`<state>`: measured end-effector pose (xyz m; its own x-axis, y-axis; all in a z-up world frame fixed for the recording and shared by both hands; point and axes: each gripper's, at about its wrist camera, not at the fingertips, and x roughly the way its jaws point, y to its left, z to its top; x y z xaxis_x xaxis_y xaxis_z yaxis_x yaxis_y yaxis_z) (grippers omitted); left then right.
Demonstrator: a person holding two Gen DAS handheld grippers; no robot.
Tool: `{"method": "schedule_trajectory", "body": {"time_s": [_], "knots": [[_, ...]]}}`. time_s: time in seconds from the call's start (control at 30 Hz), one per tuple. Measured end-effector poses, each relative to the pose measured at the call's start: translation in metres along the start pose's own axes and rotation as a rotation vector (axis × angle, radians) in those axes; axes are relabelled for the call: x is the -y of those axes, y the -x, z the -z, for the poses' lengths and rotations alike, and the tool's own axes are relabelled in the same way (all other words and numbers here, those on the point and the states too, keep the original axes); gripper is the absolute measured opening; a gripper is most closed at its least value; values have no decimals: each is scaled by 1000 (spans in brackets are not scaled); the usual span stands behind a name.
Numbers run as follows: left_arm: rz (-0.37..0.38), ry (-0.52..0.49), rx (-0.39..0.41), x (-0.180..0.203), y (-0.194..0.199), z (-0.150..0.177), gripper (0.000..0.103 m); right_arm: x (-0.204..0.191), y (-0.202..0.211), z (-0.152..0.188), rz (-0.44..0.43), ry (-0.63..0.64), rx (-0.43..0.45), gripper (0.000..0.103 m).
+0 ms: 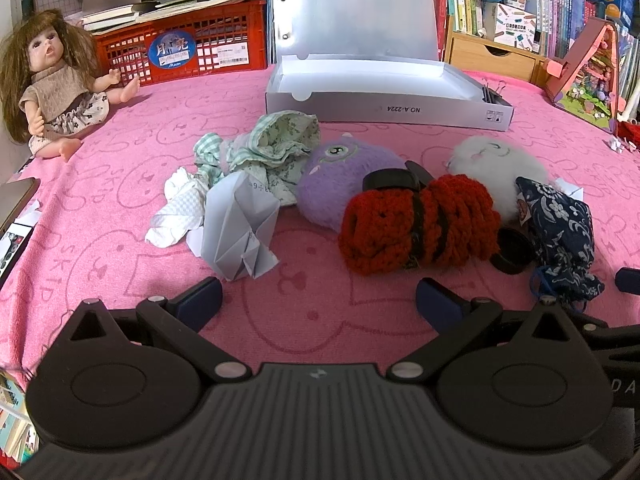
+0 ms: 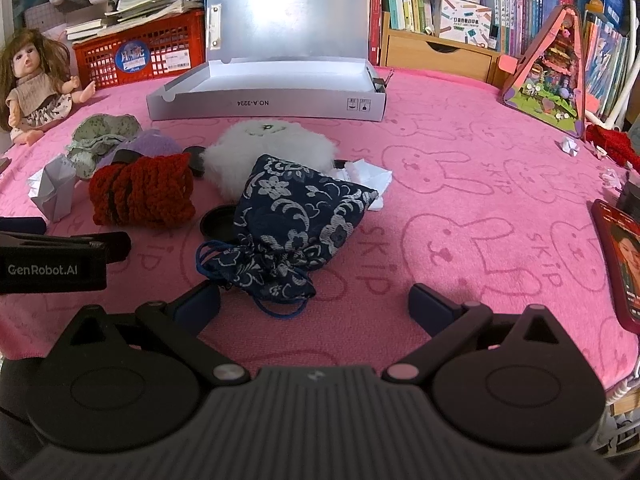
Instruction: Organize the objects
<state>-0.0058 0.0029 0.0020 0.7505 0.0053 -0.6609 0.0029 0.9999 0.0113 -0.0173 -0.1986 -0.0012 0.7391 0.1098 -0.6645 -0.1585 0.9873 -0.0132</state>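
Pouch [image 2: 288,216] untouched; grippers spread, empty.

A box [image 1: 384,110] is sitting open at the back of the tabletop [image 1: 320,320]. Before it, a knitted roll [image 1: 416,228] is lying between folded paper [image 1: 240,228] on the left and a drawstring pouch [image 1: 560,236] on the right.

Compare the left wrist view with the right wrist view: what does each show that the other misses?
Only the left wrist view shows the crumpled white tissue beside the folded paper, and the purple plush's face.

Only the right wrist view shows the red phone at the right edge and the left hand-held gripper's side, labelled GenRobot.AI.

Both show the open grey box at the back, the doll, the red knitted roll, the white plush, the blue floral pouch, and each view's own hand-held gripper, left and right, open and empty.
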Motion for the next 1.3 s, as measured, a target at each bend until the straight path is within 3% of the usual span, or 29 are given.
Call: {"method": "schedule_trajectory", "body": {"time_s": [0.17, 0.33, 0.5, 0.7, 0.8, 0.97, 1.2, 1.27, 1.3], "knots": [[6, -8, 17, -1, 0, 2, 103, -2, 2, 10, 15, -11, 62, 103], [-14, -21, 16, 4, 4, 1, 103, -1, 4, 7, 7, -16, 52, 103], [-6, -30, 111, 6, 19, 0, 103, 0, 13, 4, -38, -29, 102, 103], [84, 14, 153, 8, 30, -15, 102, 6, 19, -5, -75, -81, 159, 97], [120, 12, 162, 13, 31, -19, 97, 15, 17, -7, -62, -127, 160, 92], [159, 25, 128, 19, 22, -23, 79, 24, 11, -11, -108, -154, 141, 85], [147, 4, 118, 18, 20, -22, 79, 19, 0, -12, -155, -150, 126, 84], [164, 21, 108, 14, 20, -23, 79, 17, -3, -13, -162, -142, 122, 76], [171, 30, 105, 12, 20, -23, 79, 16, -5, -13, -163, -143, 117, 64]]}}
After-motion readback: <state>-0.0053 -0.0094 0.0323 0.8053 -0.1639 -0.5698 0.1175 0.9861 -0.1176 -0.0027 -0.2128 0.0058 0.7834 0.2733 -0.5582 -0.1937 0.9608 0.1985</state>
